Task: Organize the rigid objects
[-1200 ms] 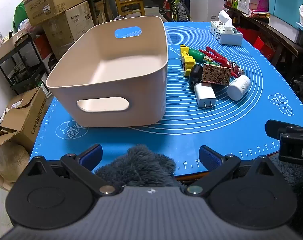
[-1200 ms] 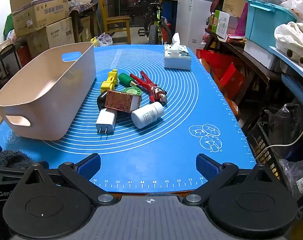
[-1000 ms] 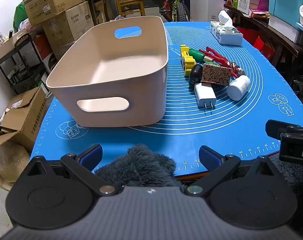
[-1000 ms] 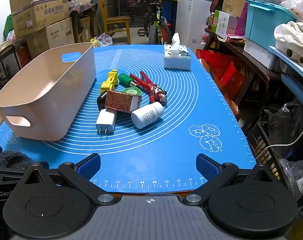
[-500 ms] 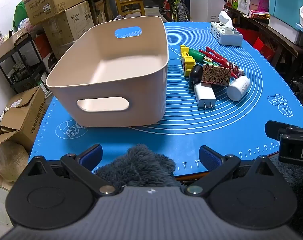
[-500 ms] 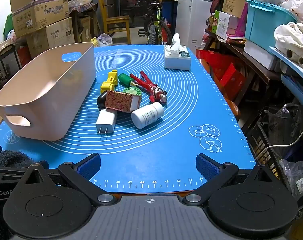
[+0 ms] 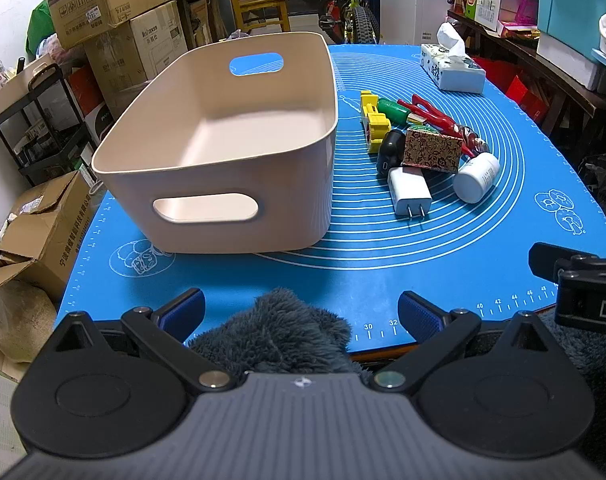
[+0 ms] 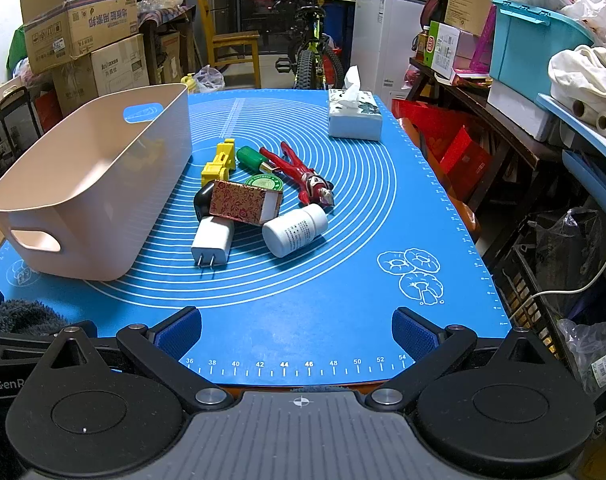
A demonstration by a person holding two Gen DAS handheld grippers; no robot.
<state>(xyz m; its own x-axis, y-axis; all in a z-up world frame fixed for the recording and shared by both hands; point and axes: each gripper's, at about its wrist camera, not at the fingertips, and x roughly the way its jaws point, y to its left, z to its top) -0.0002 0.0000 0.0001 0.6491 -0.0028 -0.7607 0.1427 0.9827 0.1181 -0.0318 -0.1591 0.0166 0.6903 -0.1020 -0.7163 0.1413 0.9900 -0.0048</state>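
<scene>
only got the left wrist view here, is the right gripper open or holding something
Observer: The right gripper is open with nothing between its fingers, near the front edge of the blue silicone mat.
Operator: anything hidden behind the red patterned box
Observer: Yes, a round green tin lies flat behind the red patterned cardboard box, partly covered by it, next to the red toy figure.
Operator: what does that box's far end look like
Observer: The end toward the white plastic bottle is plain white, unlike its patterned sides.
</scene>
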